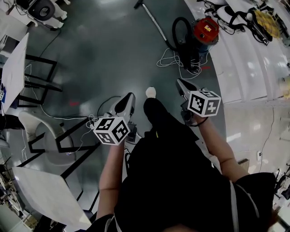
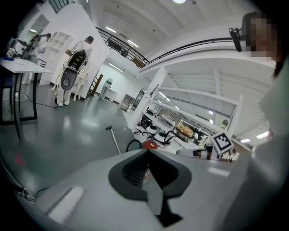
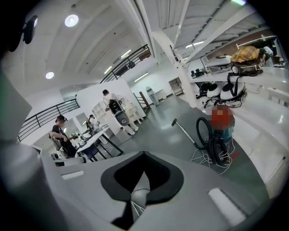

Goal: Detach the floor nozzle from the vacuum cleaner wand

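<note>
Nothing of the detaching had yet been done. The left claw [image 1: 130,96] was seen shut with nothing between its jaws, and the right claw [image 1: 180,82] was likewise closed and empty. Both were held above the glossy grey floor [image 1: 99,54], well short of the work.

The small dark floor nozzle [image 1: 137,5] was found far ahead of both claws, lying on the floor and still joined to the slim silver metal wand [image 1: 154,22]. The wand ran back to a looped black hose [image 1: 180,27] and the round canister vacuum cleaner with a red lid [image 1: 206,31]. This stood ahead and slightly to the right of the right claw, with loose white cable [image 1: 170,59] lying before it.

By this reading, the whole task was left: the gap closed, the wand steadied, the nozzle gripped and pulled free.

A yellow mark was noted on the red lid, but it could not be read. No brand was made out. Only black-and-white square patterns were shown on the left claw's marker cube [image 1: 111,130] and its twin.
</note>
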The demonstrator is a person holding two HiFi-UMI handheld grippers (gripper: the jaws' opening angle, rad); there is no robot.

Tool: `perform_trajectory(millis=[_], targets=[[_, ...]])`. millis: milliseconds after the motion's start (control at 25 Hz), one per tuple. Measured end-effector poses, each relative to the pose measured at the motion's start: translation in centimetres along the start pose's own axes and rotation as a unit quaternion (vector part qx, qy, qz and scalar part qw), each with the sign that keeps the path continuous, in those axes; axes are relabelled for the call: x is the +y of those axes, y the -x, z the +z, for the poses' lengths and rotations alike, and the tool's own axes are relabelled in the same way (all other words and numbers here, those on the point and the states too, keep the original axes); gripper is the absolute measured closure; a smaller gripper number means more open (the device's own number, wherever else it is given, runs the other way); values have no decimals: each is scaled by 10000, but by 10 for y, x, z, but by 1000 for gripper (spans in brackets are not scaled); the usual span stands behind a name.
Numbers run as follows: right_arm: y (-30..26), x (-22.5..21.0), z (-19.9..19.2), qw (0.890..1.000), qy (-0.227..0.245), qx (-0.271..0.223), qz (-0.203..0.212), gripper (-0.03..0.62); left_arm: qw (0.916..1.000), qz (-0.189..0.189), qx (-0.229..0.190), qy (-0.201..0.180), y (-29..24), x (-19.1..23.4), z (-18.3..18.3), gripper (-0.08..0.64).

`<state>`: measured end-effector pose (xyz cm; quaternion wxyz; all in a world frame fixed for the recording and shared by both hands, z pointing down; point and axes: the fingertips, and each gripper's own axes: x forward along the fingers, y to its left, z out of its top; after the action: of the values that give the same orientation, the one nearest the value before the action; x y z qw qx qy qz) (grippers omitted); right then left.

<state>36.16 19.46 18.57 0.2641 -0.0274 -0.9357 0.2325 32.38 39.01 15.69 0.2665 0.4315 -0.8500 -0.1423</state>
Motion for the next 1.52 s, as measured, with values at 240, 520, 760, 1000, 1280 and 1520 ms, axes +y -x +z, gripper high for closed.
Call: perform_trajectory(millis=[240,520,760,1000,1280,1520], targets=[[-55,-8,12,9999,-83,94,58,594,9999,6,134,10,-42,38,15,549],[-145,-30,57,9994,-323,126,-95,594,9994,62,344,-82,-112,101,67,549],[-209,-48,102,9983,-350,397,-238,594,9982,175,546,-169,-186,151,122,549],[-248,-76,132,9966,-532,484,-398,594,9974,39,719,-91,-256,180,151,549],[-257,-125,166,9942,-708,379,-722,594,9948,-211,995,-105,-322,186,176,549],[-254,-147,182,9903,-1001,95,-961,594,9903,-596,1192,-393,-363,167,194,549]])
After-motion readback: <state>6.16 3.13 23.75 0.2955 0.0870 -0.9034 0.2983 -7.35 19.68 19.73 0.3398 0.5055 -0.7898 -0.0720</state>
